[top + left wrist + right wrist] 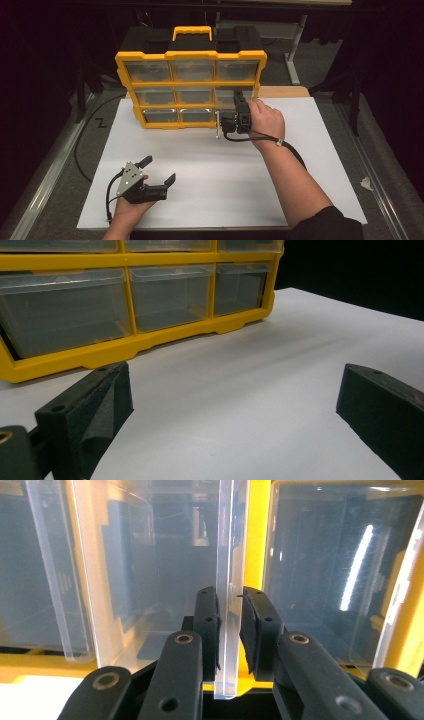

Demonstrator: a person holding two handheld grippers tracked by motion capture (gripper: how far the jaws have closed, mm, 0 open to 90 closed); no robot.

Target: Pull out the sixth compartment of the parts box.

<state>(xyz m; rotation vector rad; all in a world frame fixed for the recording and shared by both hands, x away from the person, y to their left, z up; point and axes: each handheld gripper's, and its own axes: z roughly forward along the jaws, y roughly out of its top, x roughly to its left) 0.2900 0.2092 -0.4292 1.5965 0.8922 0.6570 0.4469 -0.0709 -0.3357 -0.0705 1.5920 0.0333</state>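
A yellow and black organizer (191, 55) with clear drawers stands at the back of the white board (300, 165). My right gripper (239, 100) reaches into its right column, low down. In the right gripper view the right gripper (230, 605) is shut on a thin clear plastic lip (230, 555) of a drawer, both pads pressed flat against it, with the yellow frame (257, 540) just behind. My left gripper (160, 169) rests near the front left of the board. The left gripper (230, 385) stands open with nothing between its jaws, facing the organizer's bottom row (150, 342).
The board lies on a grey table whose metal rail (50, 165) runs along the left. A black cable (82, 150) loops off the board's left side. A small white scrap (366, 183) lies to the right. Dark surroundings and a table leg (292, 60) sit behind the organizer.
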